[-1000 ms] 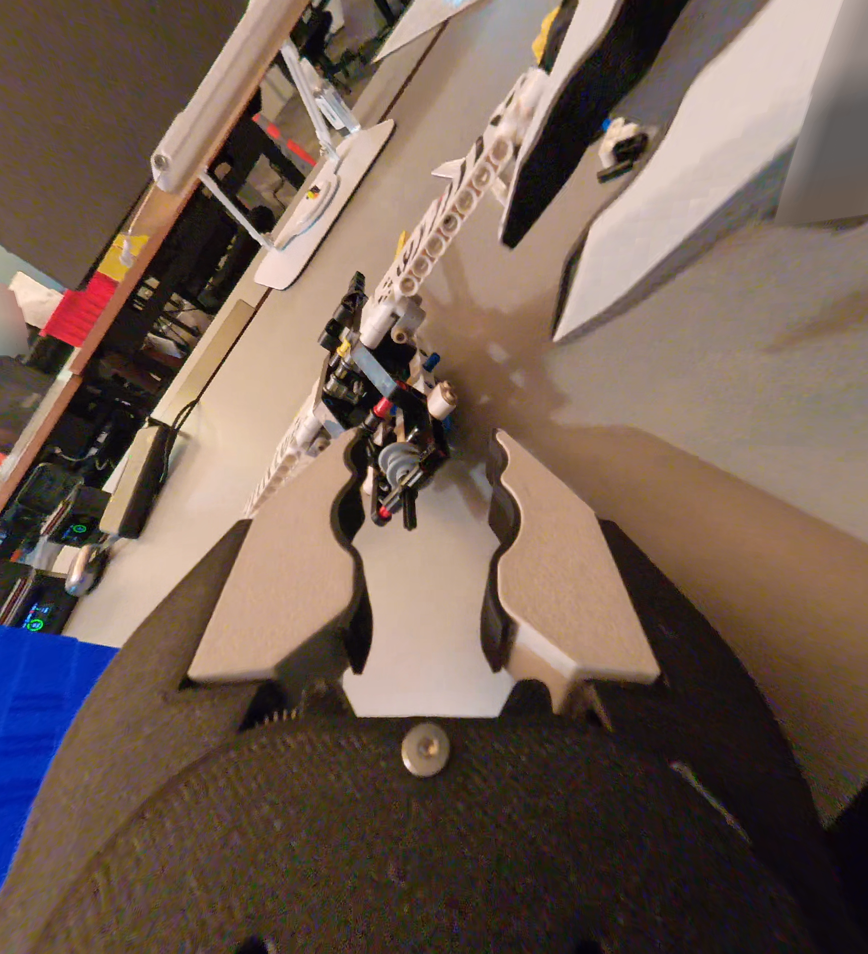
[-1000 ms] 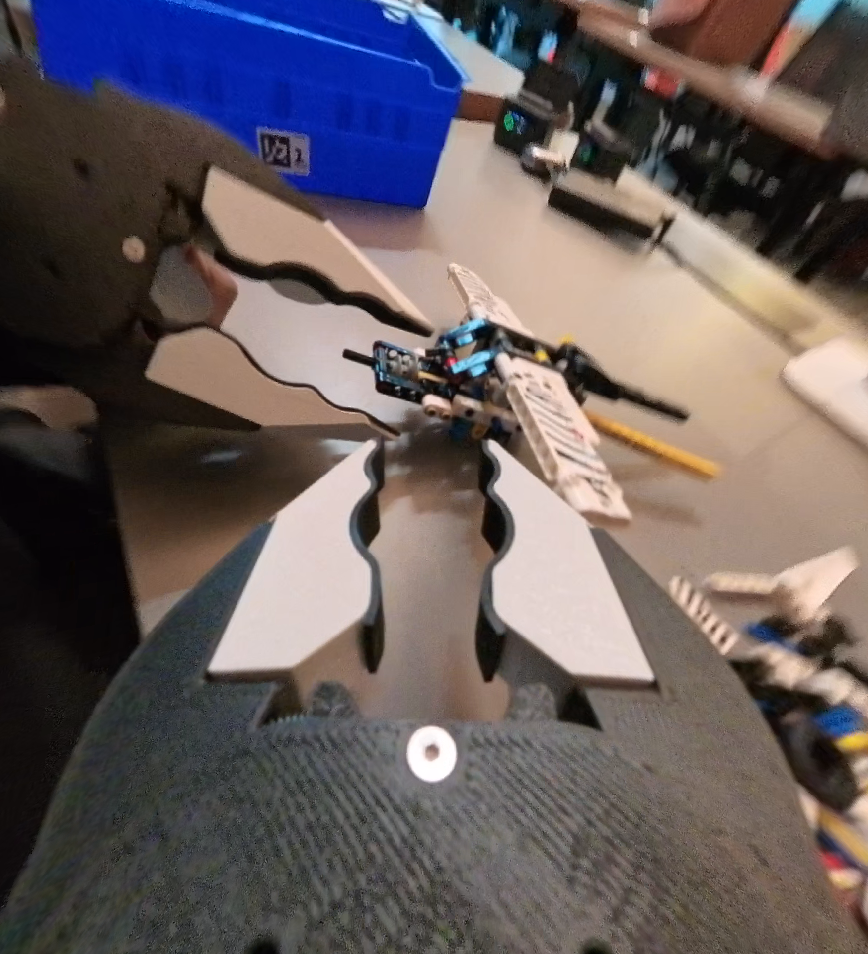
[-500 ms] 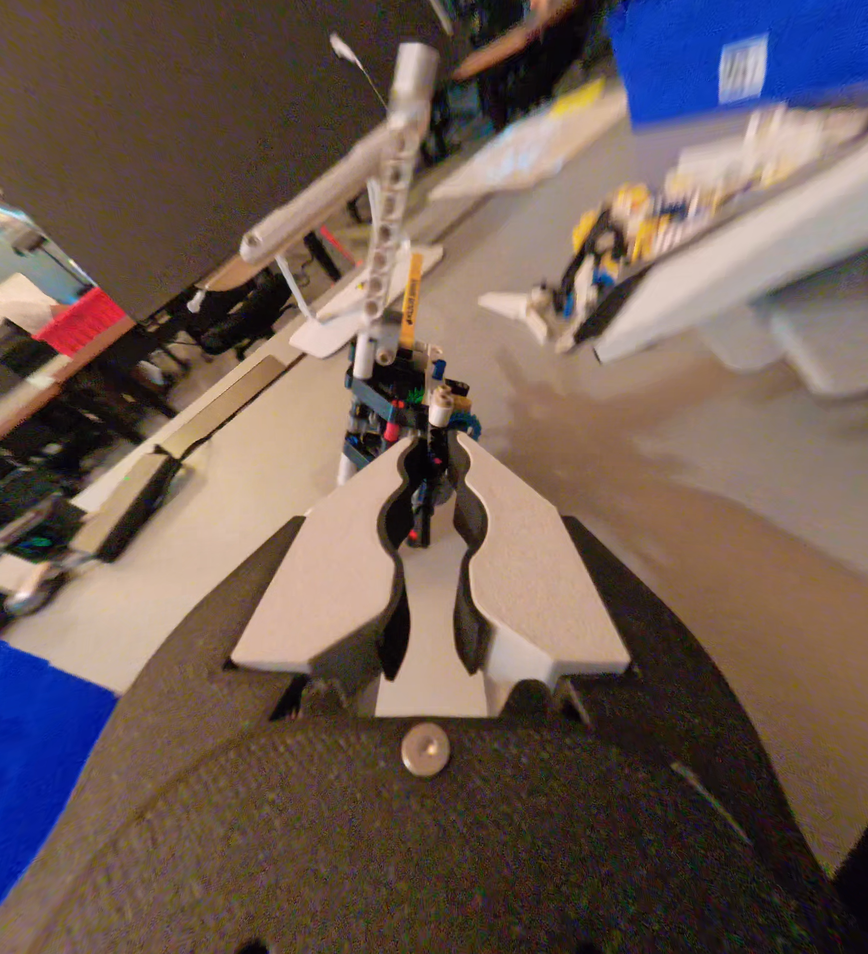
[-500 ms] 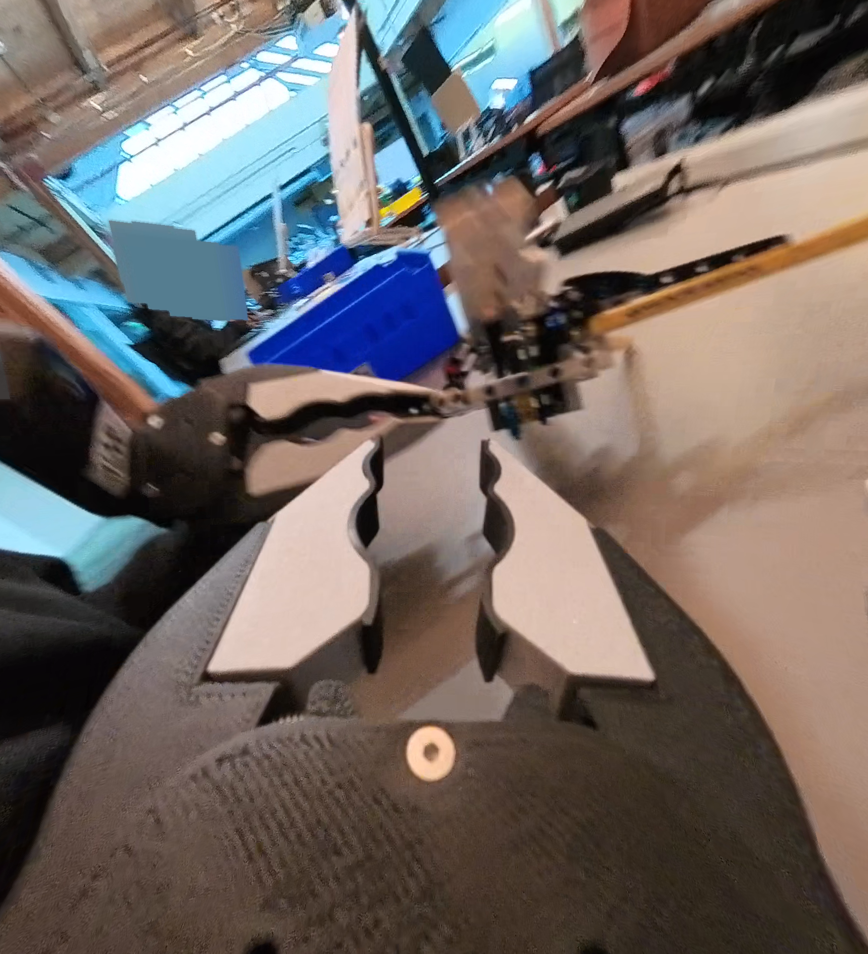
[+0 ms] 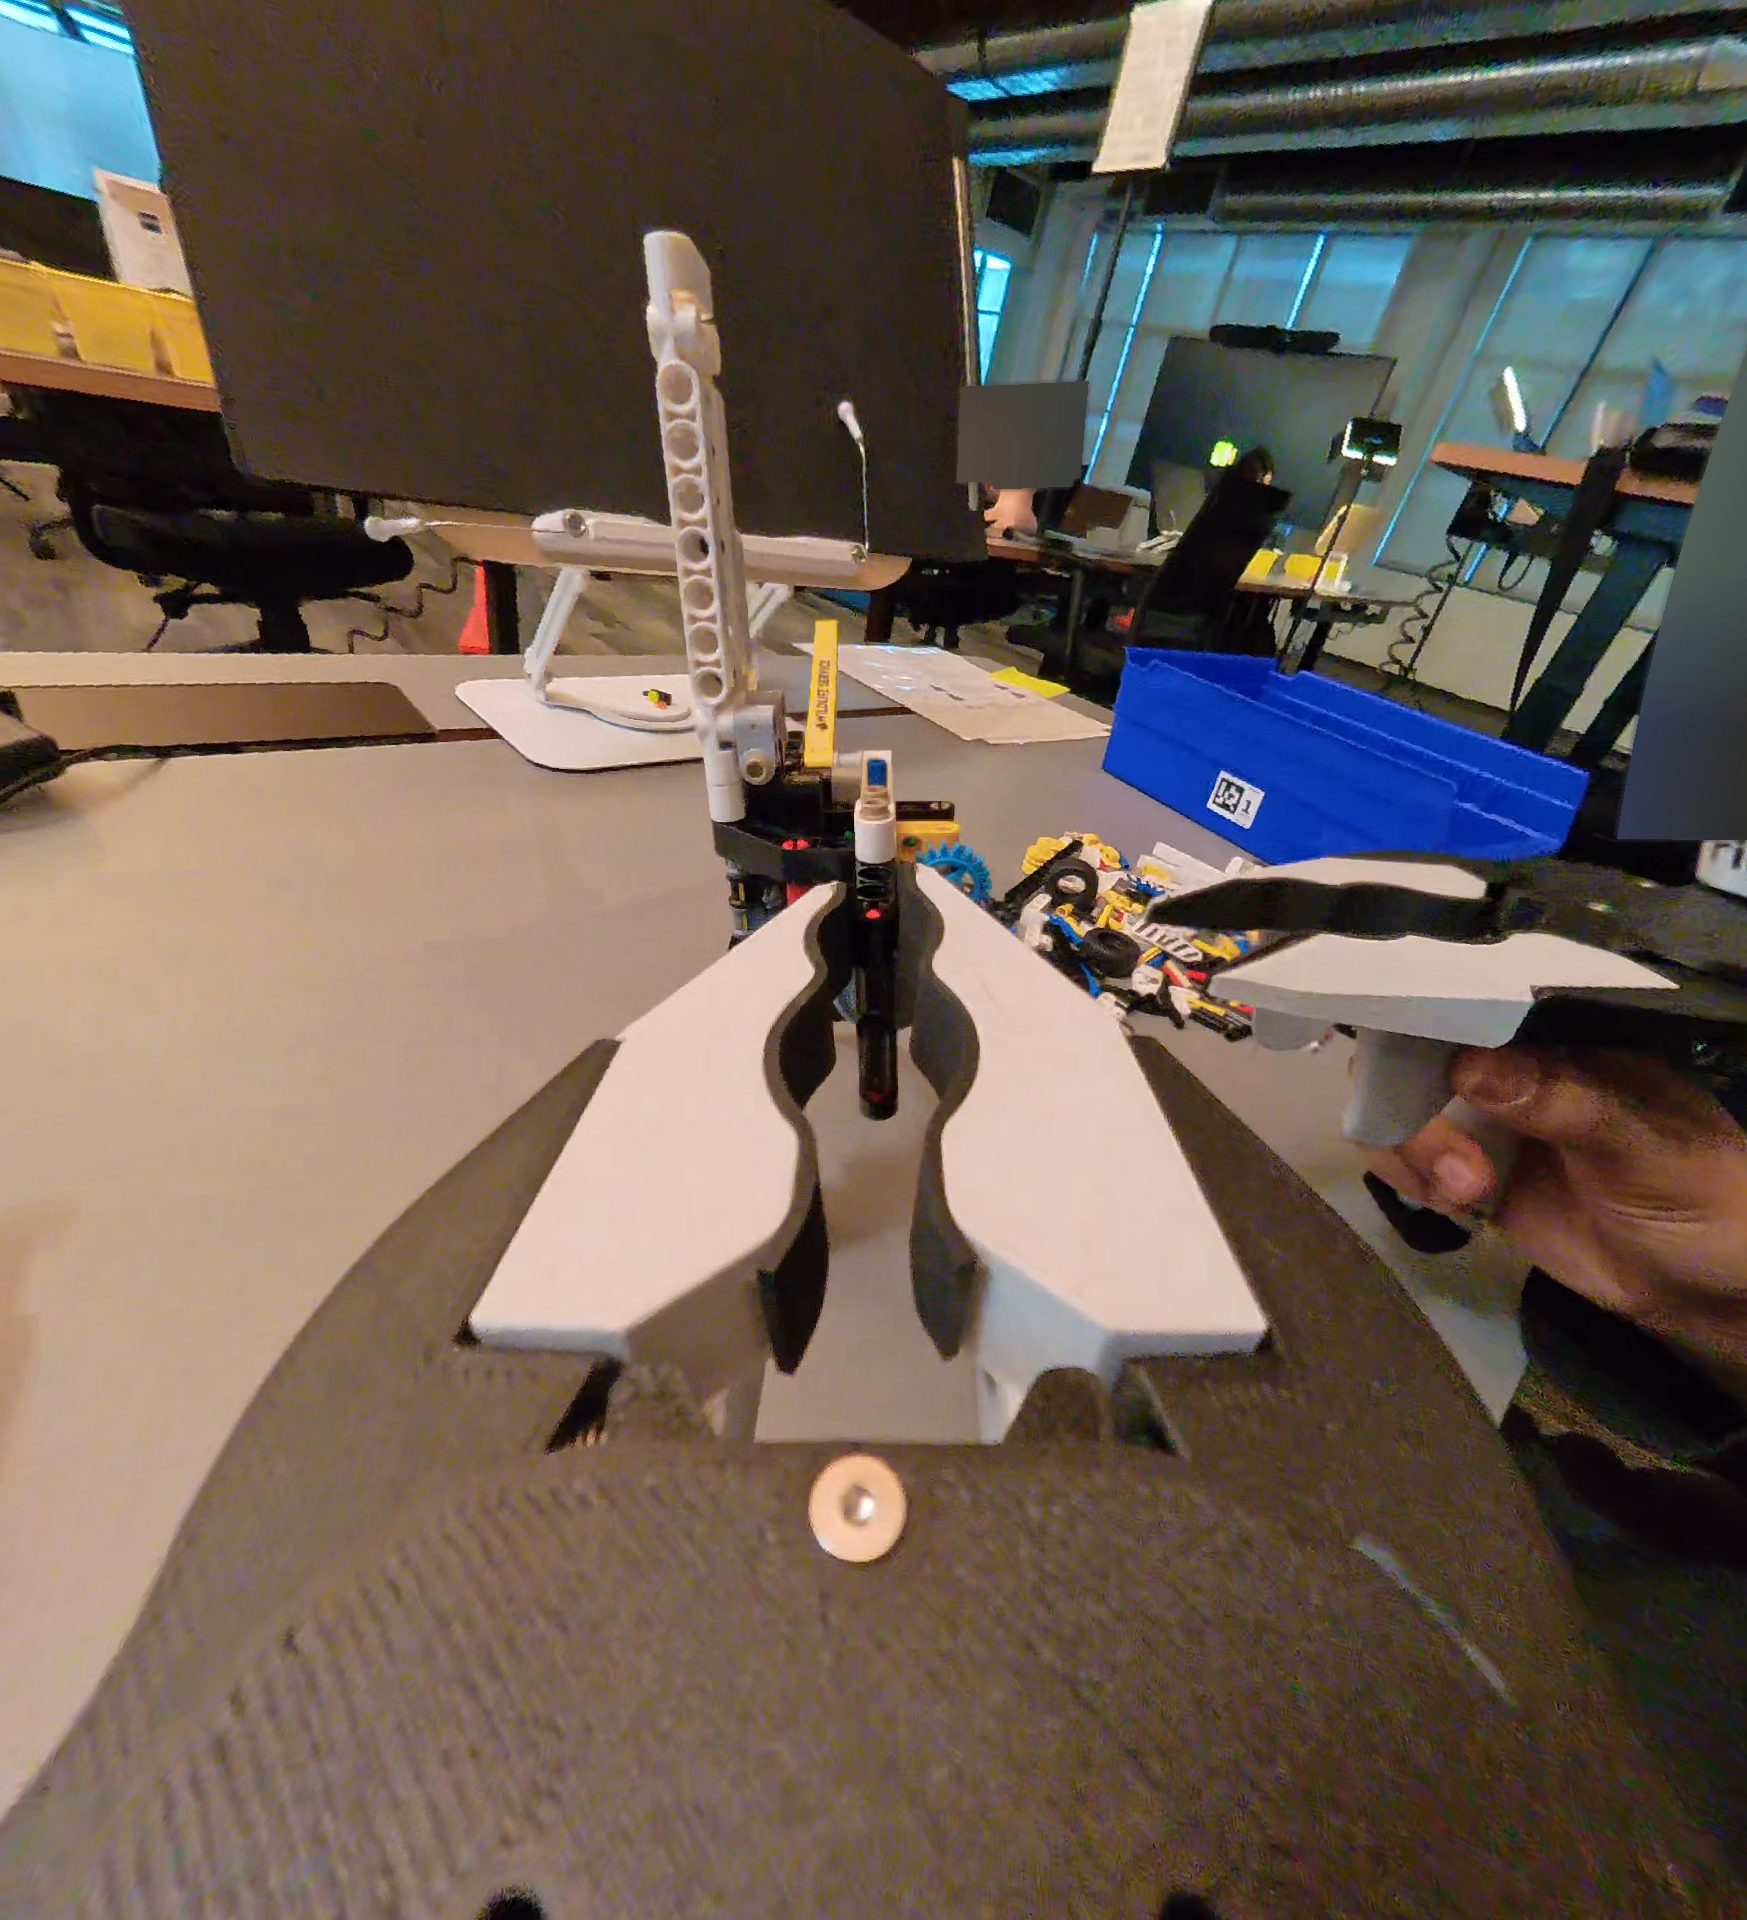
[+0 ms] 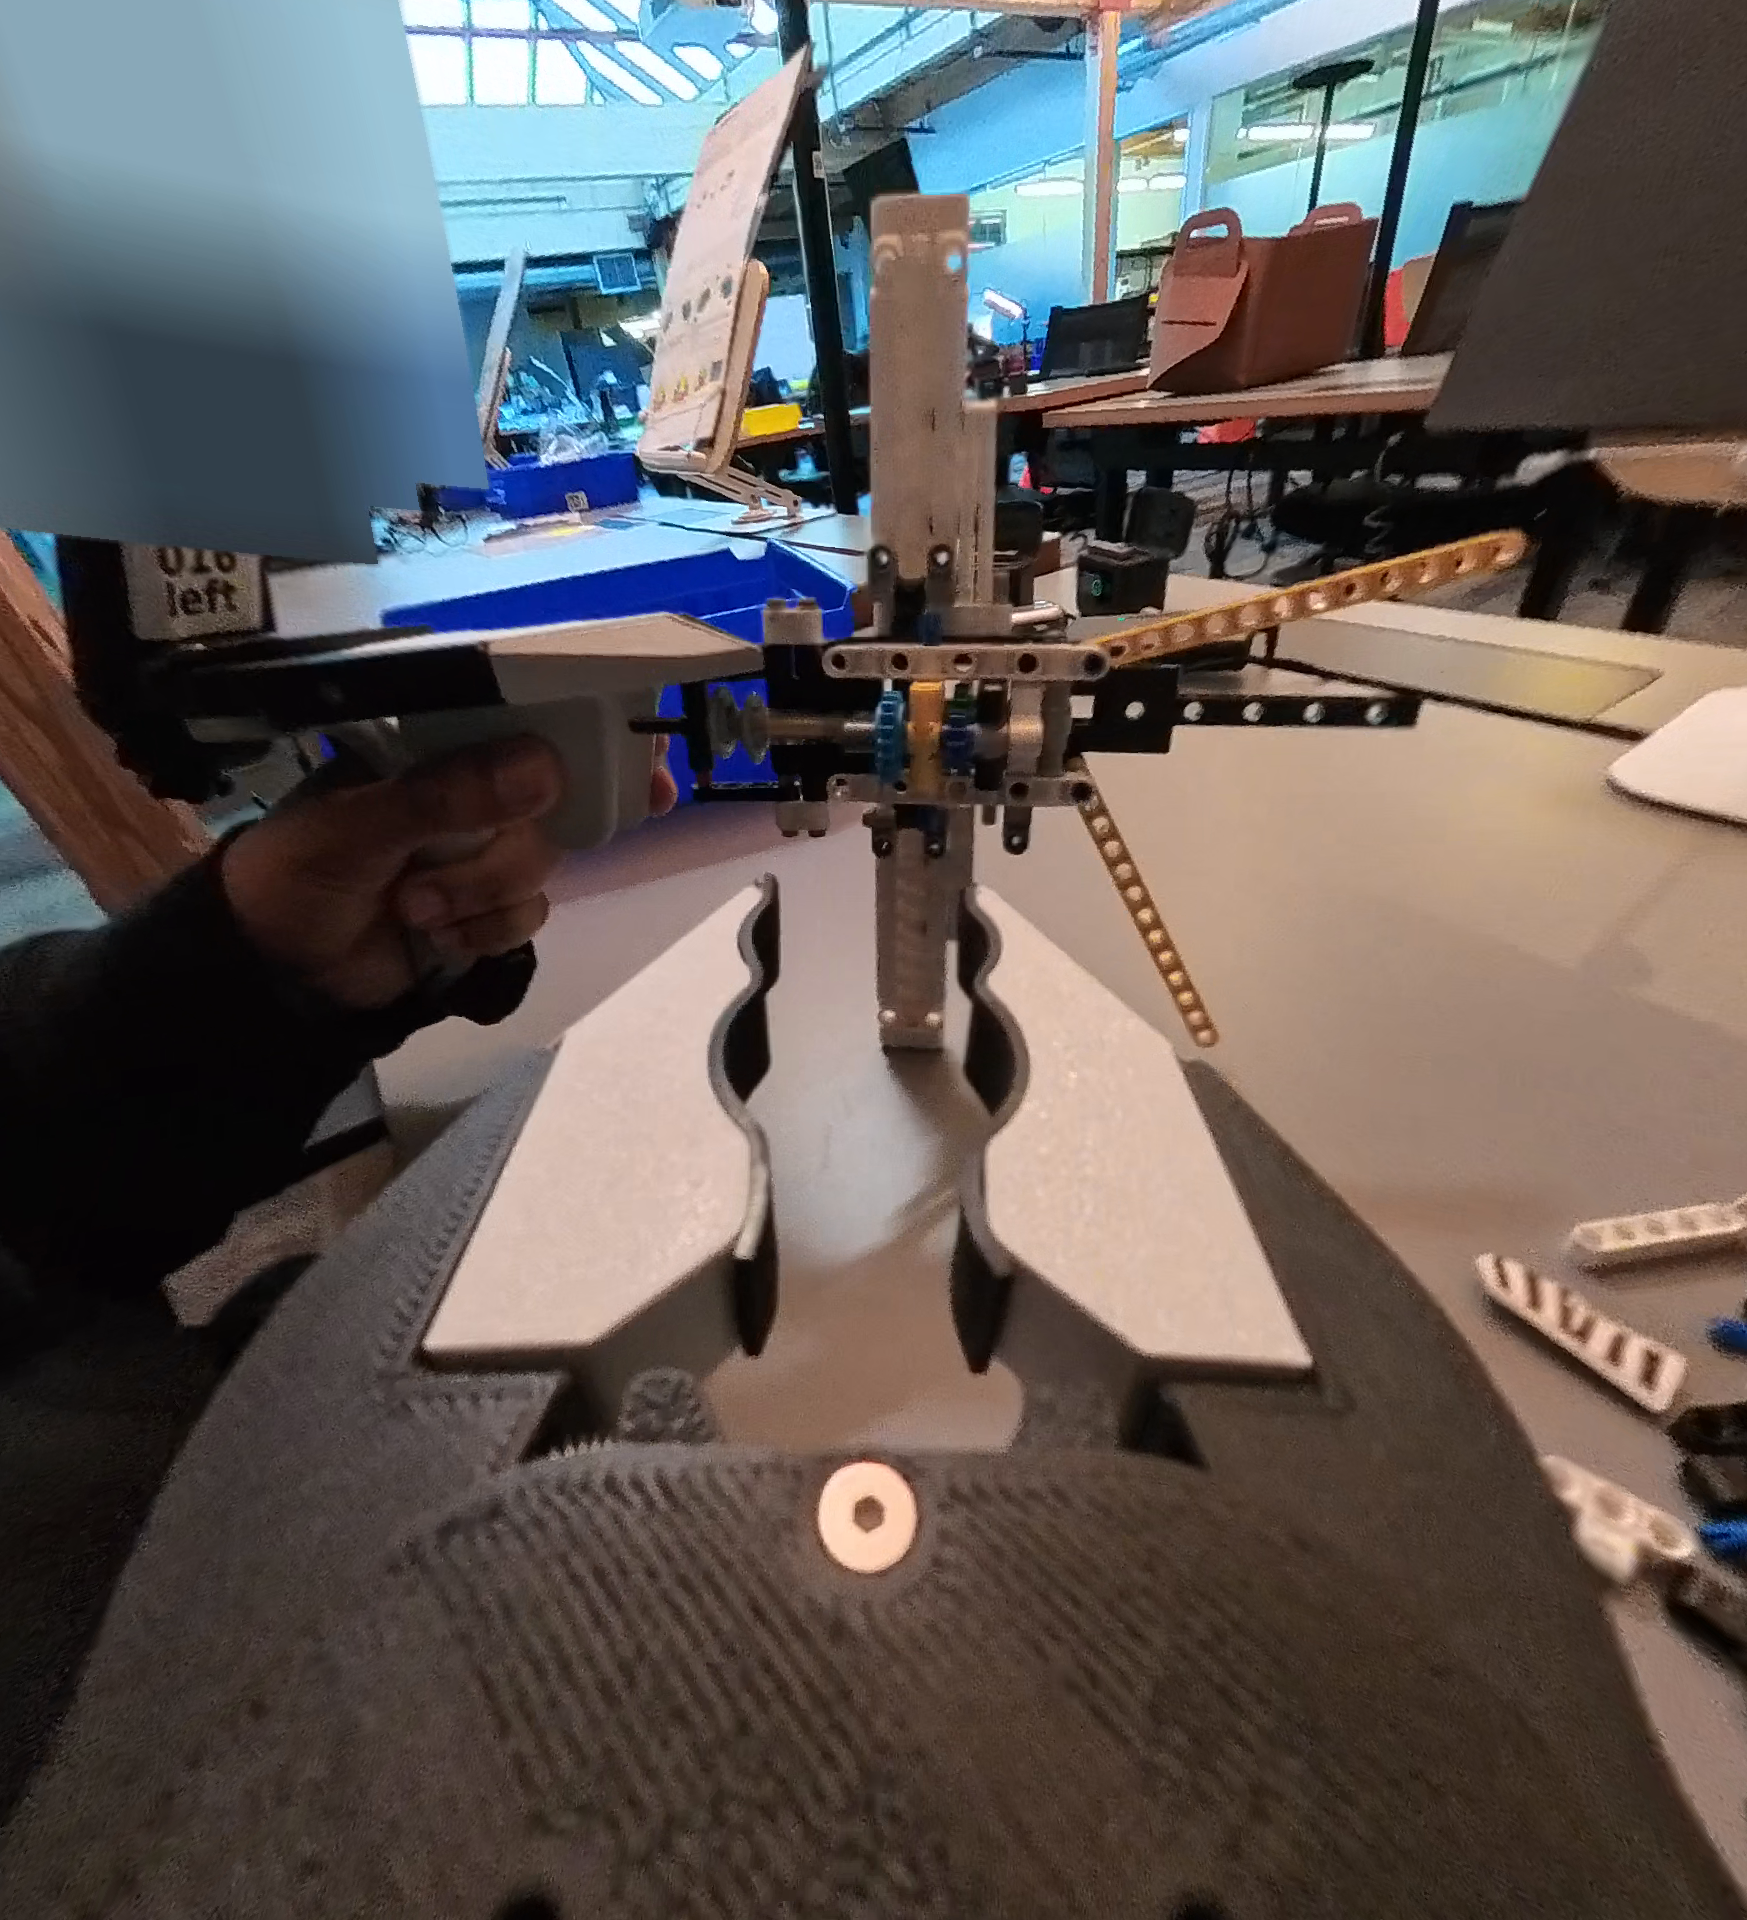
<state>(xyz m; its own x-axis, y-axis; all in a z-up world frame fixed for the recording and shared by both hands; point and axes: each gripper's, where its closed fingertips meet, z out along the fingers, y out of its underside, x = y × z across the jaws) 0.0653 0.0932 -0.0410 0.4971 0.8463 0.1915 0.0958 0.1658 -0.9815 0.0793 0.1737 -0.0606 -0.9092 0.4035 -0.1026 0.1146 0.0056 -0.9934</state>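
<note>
While the left gripper point(image 5: 874, 925) clamped the brick model's point(image 6: 952, 717) black beam point(image 5: 874, 997), we logged the right gripper point(image 6: 874, 925) spread, unclenched around its white beam point(image 6: 913, 956).

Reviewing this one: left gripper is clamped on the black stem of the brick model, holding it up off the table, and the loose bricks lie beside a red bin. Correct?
Not quite: the bin is blue, not red, as the left wrist view shows. The rest holds: the left gripper is clamped on the model's black stem, holding it off the table, and the loose bricks lie beside that bin.
</note>
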